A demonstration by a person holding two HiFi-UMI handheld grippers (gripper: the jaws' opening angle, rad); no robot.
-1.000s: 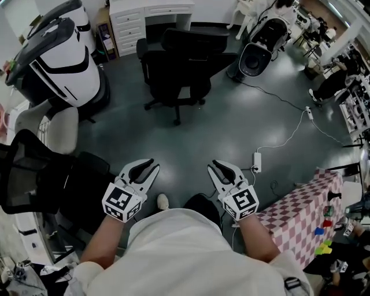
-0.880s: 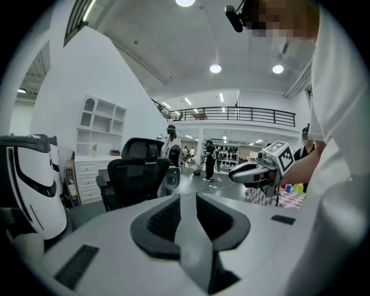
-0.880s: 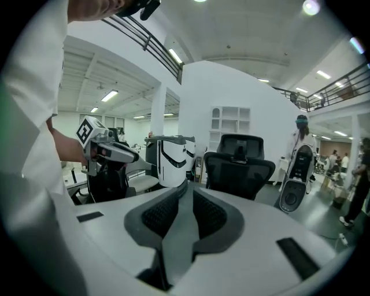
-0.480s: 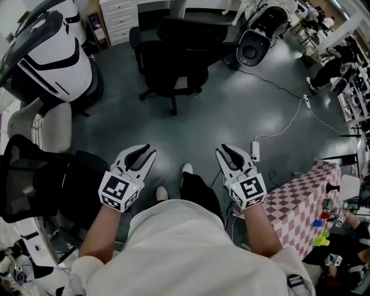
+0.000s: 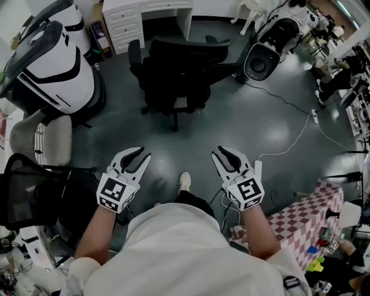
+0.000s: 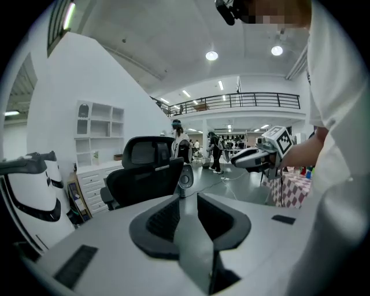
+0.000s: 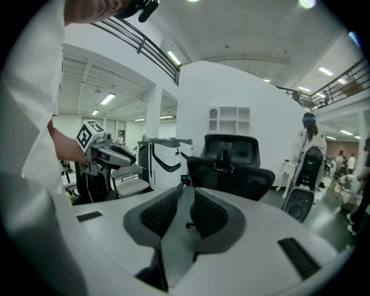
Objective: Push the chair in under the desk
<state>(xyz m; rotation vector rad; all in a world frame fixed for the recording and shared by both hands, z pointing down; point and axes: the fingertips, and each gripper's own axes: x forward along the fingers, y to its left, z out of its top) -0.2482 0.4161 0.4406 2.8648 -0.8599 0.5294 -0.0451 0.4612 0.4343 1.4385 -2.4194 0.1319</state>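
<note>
Left gripper (image 5: 142,154): your jaws have just been opening and now stand apart. The left gripper view shows bare air between the pads, with nothing held.
Right gripper (image 5: 220,152): these jaws have also just been opening. The right gripper view shows a gap between the ribbed pads, and it is empty as well.
Chair (image 5: 178,72): the black office chair stands on the grey floor ahead of you, well apart from both grippers and close in front of the white counter (image 5: 145,11). You cannot tell from here whether any part of it sits beneath the counter.
Head view only: it gives you the layout from above. You see both grippers side by side with your shoe (image 5: 185,180) between them, and the chair's star base. A white cable (image 5: 289,147) runs across the floor, and a checked cloth (image 5: 306,217) lies at your right.
Left gripper view only: it shows the chair from the side at seat height, with its headrest. The wall shelves, a railed balcony and people standing far down the hall appear only here. Your right gripper crosses this view at the right edge.
Right gripper view only: it shows the chair's broad back with a bracket under the headrest. Beside it stands the white machine (image 5: 58,63). Your left gripper appears at this view's left.
Not in the gripper views: the counter's drawers show clearly only from the head view.
</note>
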